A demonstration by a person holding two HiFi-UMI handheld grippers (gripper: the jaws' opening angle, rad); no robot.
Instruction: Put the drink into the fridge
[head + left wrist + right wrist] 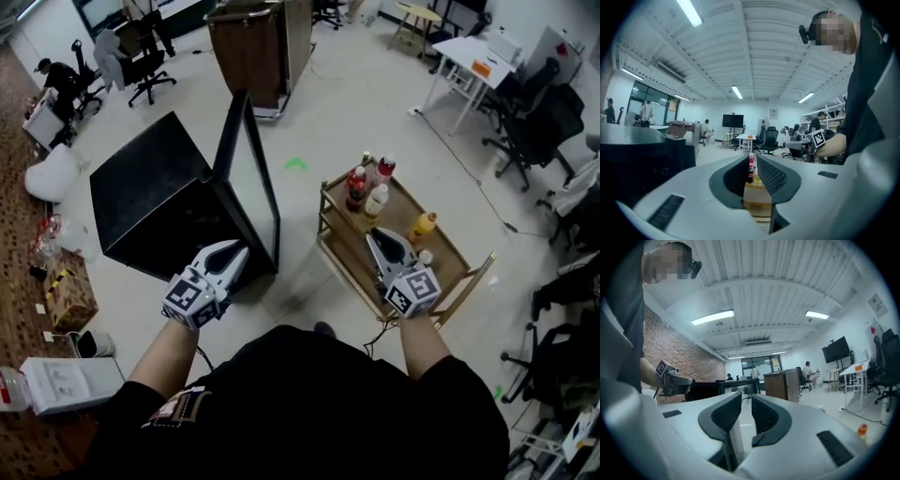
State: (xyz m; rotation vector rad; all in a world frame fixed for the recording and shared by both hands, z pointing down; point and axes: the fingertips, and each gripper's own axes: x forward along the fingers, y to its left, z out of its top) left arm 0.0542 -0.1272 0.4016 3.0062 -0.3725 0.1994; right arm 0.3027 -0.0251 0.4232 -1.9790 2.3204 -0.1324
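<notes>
Several drink bottles stand on the wooden cart (450, 272): dark red-capped ones (356, 187), a pale one (376, 201) and an orange one (424, 225). The black fridge (155, 192) stands on the floor to the left with its door (251, 173) swung open. My right gripper (375, 234) hovers over the cart's near side, jaws narrowly open and empty. My left gripper (236, 249) is near the foot of the fridge door, also slightly open and empty. In the left gripper view a red-capped bottle (751, 165) shows far off through the gap. The orange bottle (862, 430) also shows in the right gripper view.
A wooden cabinet (258, 47) stands behind the fridge. Office chairs (534, 122) and white desks (473, 61) fill the right side. Boxes and a white device (66, 380) lie on the floor at the left. Seated people (61, 80) are at the far left.
</notes>
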